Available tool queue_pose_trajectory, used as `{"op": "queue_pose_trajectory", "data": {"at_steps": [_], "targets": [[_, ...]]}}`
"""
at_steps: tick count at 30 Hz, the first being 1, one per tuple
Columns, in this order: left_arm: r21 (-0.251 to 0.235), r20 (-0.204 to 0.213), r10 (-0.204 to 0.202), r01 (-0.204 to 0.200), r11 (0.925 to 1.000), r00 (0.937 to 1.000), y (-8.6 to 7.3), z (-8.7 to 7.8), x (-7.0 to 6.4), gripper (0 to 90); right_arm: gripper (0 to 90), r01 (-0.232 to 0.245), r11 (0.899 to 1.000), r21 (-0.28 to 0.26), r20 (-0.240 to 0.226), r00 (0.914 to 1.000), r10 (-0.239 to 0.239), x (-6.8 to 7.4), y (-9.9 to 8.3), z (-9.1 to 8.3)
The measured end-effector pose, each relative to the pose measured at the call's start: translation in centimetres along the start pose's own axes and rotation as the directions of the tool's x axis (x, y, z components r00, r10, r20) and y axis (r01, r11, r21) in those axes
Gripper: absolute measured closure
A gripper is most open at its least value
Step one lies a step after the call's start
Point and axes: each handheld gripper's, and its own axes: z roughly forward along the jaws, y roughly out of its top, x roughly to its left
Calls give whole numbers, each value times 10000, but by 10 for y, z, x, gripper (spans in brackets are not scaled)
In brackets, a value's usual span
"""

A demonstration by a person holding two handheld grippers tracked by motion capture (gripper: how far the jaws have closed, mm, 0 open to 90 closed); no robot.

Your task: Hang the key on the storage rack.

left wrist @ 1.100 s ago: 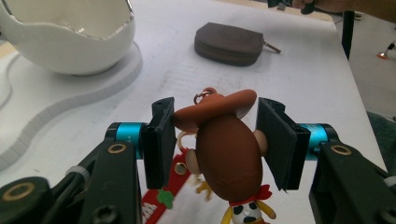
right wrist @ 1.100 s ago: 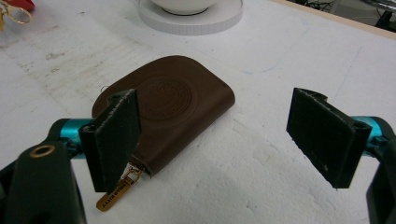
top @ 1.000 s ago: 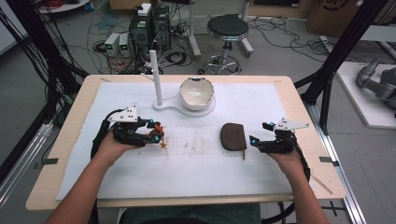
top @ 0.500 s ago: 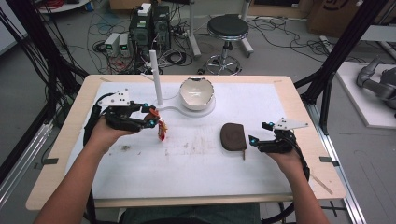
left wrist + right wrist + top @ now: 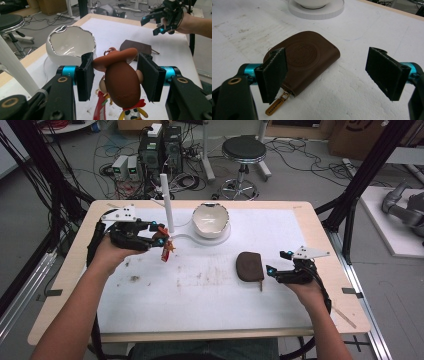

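My left gripper is shut on a small cowboy figure with a brown hat, held above the table's left side, near the white post. A white egg-shaped bowl sits on a round white base just beyond it. A brown leather pouch with a small brass tag lies on the white mat. My right gripper rests open just right of the pouch, its left pad over the pouch's near corner.
The white mat covers most of the wooden table and has brown smudges in its middle. A black stool, cables and electronics boxes stand on the floor behind the table. Black frame legs rise at both sides.
My left gripper has lifted the cowboy figure off the mat and carried it back toward the white post and bowl. The right gripper has stayed by the pouch.
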Motion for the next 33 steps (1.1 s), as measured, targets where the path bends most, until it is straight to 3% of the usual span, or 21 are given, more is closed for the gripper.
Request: {"op": "queue_pose_trajectory", "data": {"at_steps": [14,27,33], "targets": [[-185,-219,105,-109,9998,9997,33,1,17,485,179,-21,10000,5,-10,10000,21,0,0,0],[-348,-895,-52,21,9994,9960,51,1,37,485,179,-44,10000,53,-42,10000,45,-1,0,2],[-361,-1332,-169,122,9993,9909,58,-1,48,485,178,-40,10000,57,-41,10000,40,-1,0,2]]}}
